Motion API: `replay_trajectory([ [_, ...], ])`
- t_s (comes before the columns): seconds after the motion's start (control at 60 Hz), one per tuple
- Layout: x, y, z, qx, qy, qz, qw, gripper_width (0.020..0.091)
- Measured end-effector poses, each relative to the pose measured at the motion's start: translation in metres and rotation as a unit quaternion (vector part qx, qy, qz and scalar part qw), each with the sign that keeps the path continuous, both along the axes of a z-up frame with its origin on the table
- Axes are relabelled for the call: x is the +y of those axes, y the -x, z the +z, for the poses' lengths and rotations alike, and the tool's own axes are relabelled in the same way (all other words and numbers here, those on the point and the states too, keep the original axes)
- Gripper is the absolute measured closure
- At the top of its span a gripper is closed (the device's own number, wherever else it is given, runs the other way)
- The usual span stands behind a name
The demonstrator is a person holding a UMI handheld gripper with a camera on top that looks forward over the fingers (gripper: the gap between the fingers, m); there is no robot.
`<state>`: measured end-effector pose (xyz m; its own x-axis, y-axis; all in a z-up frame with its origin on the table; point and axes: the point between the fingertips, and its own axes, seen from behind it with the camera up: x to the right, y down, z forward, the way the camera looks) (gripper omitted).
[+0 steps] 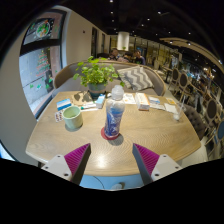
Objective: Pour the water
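Gripper view looks down a long room with rows of tables and chairs (190,85) running off to the right and a wall poster (38,65) on the left. Nearest is a pale wooden table (150,130) with rounded corners, which fills the middle ground. At its far edge stands a leafy green potted plant (97,72), with a few small boxes and cards (150,102) scattered beside it to the right and a light blue box (64,104) to the left. In the centre of the table, just ahead of the fingers and roughly on the line between them, a clear plastic water bottle with a blue label and a pale cap (114,115) stands upright on a small red coaster (107,133). To its left, apart from it, sits a pale green ceramic mug (73,117), also upright. The gripper (110,159) hangs short of the table's near edge, its two magenta finger pads (76,157) spread wide apart with nothing between them; neither touches the bottle or the mug.
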<state>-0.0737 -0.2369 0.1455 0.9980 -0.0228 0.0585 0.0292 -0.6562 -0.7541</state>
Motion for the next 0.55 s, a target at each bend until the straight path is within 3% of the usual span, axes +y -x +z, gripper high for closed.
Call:
replay_trajectory([
  [0.2,-0.060,0.019,0.029,-0.002,0.010,-0.009,1.000,0.0253],
  [0.55,-0.065,0.002,0.059,-0.025,-0.015,0.000,1.000,0.0252],
])
